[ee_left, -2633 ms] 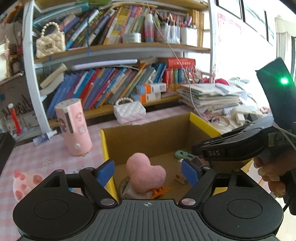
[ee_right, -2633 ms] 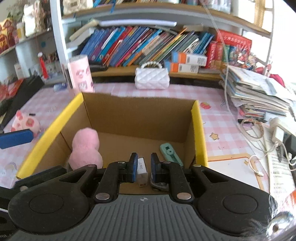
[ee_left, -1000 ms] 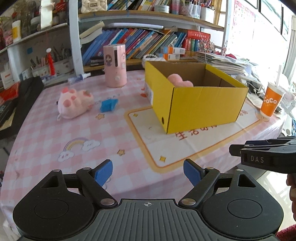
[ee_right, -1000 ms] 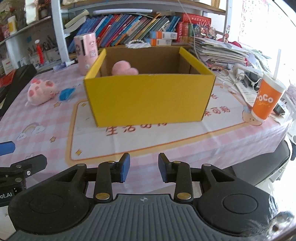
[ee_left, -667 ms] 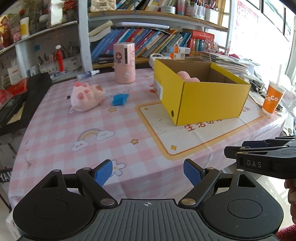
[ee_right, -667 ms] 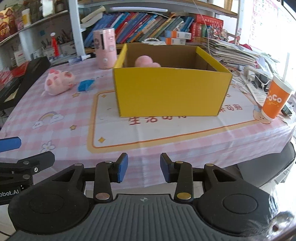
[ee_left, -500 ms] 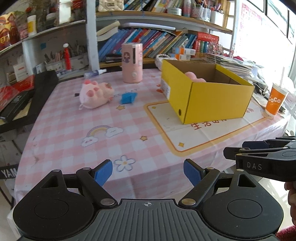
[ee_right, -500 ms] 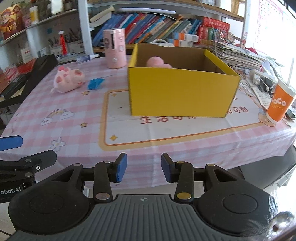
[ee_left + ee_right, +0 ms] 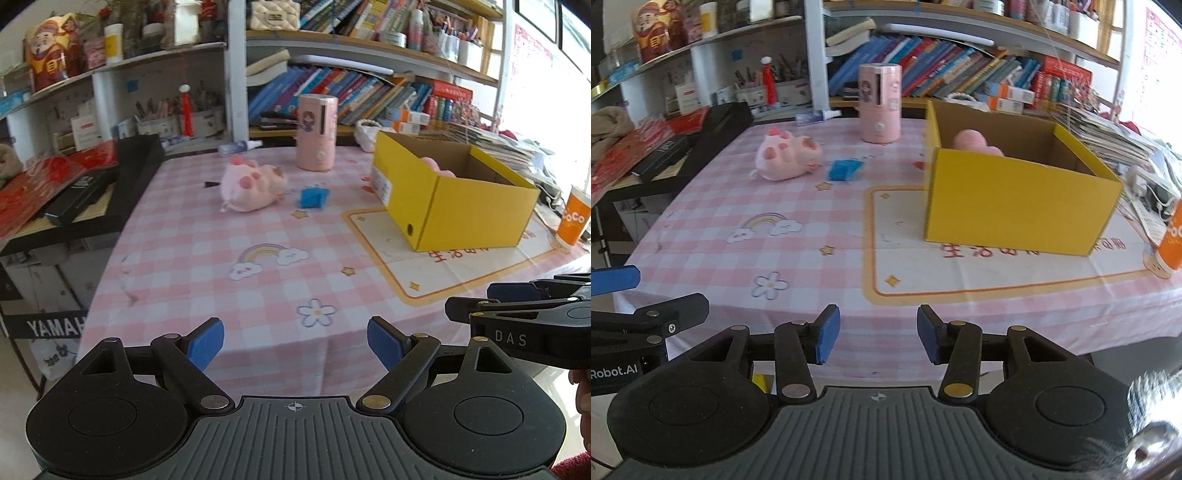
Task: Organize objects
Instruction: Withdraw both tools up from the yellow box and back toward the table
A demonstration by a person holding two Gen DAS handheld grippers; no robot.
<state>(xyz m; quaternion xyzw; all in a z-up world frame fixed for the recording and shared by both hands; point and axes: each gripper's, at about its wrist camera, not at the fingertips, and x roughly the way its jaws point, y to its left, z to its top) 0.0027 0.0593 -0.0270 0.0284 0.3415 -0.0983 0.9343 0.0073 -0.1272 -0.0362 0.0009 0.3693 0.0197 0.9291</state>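
I have pulled both grippers back off the tabletop's (image 9: 812,266) near edge. My left gripper (image 9: 295,341) has its jaws wide apart and empty; my right gripper (image 9: 878,334) has just been opening its jaws, nothing between them. So that delivery is done. The yellow box (image 9: 1015,206) sits right of centre, a pink heart plush (image 9: 975,142) inside. Beyond open checked cloth, the pink paw plush (image 9: 786,153) and blue item (image 9: 844,169) lie toward the far left, unobstructed.

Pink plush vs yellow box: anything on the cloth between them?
Only the small blue object, beside the pink plush; bare tablecloth from there to the yellow box. Both views show it.
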